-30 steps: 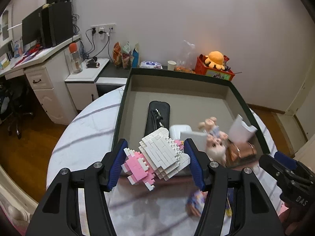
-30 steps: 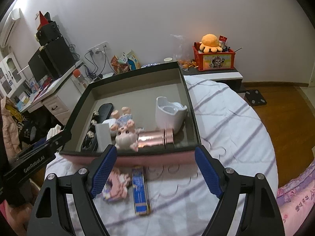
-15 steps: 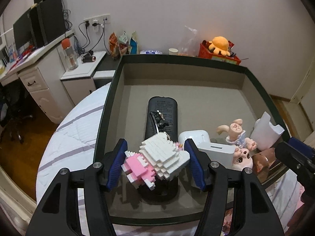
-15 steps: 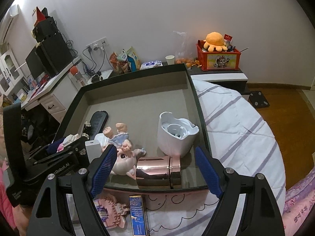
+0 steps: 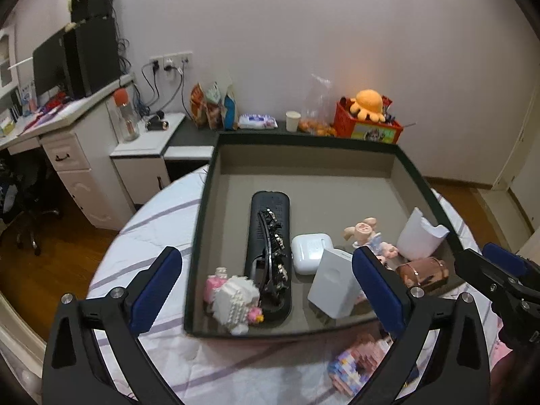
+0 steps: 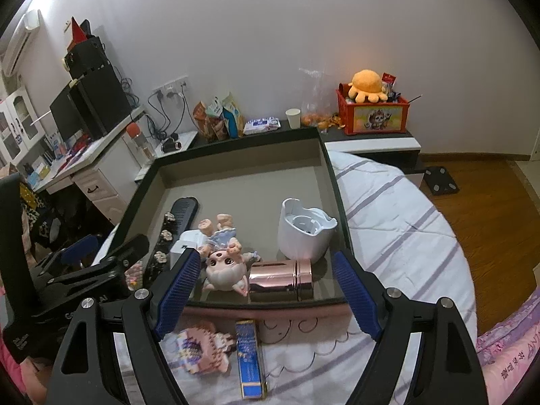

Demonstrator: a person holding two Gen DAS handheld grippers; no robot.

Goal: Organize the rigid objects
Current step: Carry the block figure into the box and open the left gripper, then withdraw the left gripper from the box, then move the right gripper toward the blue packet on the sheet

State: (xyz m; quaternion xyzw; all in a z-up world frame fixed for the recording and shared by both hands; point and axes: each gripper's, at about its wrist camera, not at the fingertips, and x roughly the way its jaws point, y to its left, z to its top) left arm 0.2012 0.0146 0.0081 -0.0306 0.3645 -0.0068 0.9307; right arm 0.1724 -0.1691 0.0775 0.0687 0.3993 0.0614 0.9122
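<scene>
White striped bedding (image 6: 398, 222) under a dark shallow tray (image 5: 305, 332), pale wall and cluttered desk behind. Left gripper (image 5: 266, 292) opening wide over the tray's near left corner, nothing pressed between the blue pads. Below it, inside the tray, white and pink brick figure (image 5: 234, 298) free and resting beside the black remote (image 5: 270, 233), a dark hair clip (image 5: 273, 253) lying on top of that remote. Further right in the tray: white earbud case (image 5: 308, 251), white box (image 5: 332, 285), pink doll (image 6: 224, 263) on its back, rose metal cylinder (image 6: 281, 278) on its side, white cup-like holder (image 6: 303, 233) upright. Right gripper (image 6: 265, 292) held apart and empty above the tray's near rim. Outside the tray, on the bedding just before the rim: pastel brick model (image 6: 202, 346) and a blue stick-shaped packet (image 6: 249, 354), side by side.
</scene>
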